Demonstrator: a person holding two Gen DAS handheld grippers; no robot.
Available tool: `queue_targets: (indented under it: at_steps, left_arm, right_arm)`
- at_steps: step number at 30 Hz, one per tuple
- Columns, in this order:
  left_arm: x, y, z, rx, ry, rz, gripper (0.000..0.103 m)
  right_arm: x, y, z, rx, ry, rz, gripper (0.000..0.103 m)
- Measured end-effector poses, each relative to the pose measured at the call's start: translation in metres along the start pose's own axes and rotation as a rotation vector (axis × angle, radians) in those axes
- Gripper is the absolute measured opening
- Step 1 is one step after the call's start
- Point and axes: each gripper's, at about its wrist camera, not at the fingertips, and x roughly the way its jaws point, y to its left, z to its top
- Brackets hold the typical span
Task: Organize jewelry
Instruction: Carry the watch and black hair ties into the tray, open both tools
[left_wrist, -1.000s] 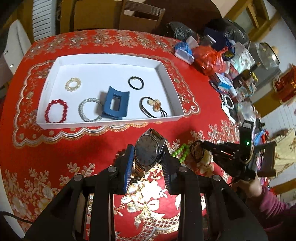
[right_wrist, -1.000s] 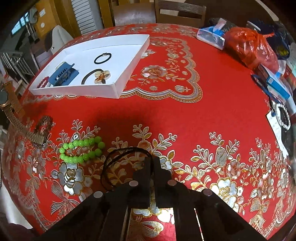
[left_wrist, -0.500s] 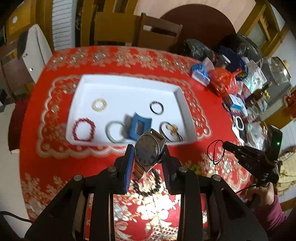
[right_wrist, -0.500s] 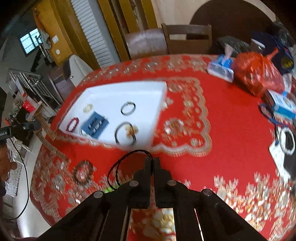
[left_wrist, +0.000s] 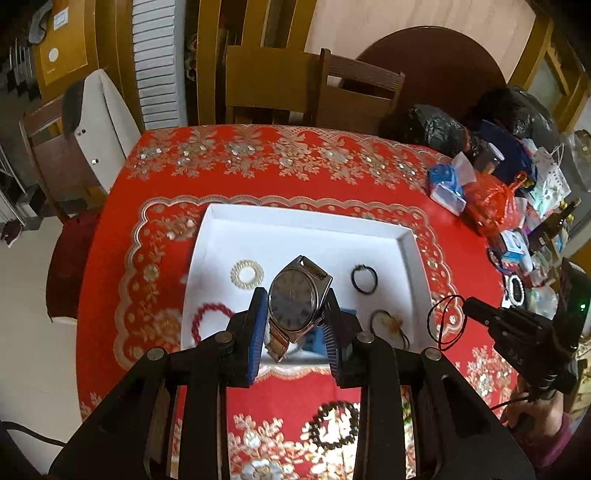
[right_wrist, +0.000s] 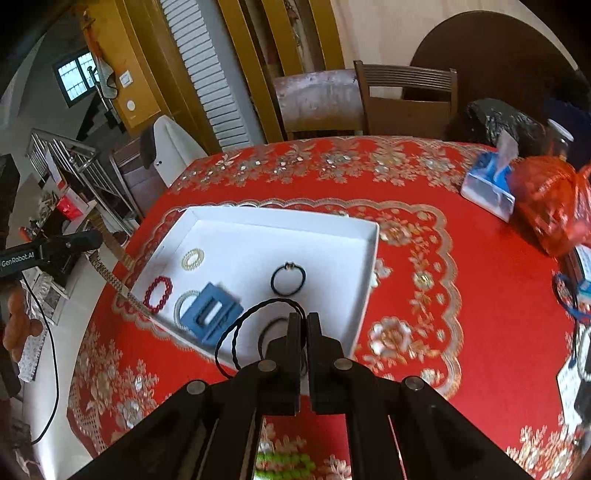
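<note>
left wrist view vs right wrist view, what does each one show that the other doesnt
Only the left wrist view shows the watch face, clamped in the left claw, and a dark bead bracelet on the tablecloth. Only the right wrist view shows the blue hair clip and silver coil clearly, plus green beads near its bottom edge. Both share the white tray, red bead bracelet, cream ring, black hair tie, and the black cord loop pinched in the shut right claw.
</note>
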Motion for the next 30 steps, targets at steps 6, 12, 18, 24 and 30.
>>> queue_targets:
  at_steps: [6, 12, 18, 24, 30]
  left_arm:
    - [0.023, 0.002, 0.021, 0.001, 0.012, 0.017, 0.028]
    - [0.049, 0.004, 0.039, 0.006, 0.027, 0.025, 0.028]
    - [0.086, 0.006, 0.052, -0.012, 0.056, 0.019, 0.028]
    - [0.129, 0.007, 0.053, -0.014, 0.107, 0.040, 0.028]
    - [0.162, 0.006, 0.048, -0.009, 0.150, 0.053, 0.028]
  right_arm:
    - [0.024, 0.004, 0.029, -0.002, 0.007, 0.002, 0.002]
    - [0.055, 0.009, 0.056, -0.001, 0.029, 0.007, 0.002]
    - [0.094, 0.014, 0.077, 0.008, 0.063, 0.010, 0.003]
    - [0.134, 0.012, 0.085, 0.041, 0.120, 0.021, 0.003]
    - [0.169, 0.011, 0.085, 0.049, 0.164, 0.000, 0.003]
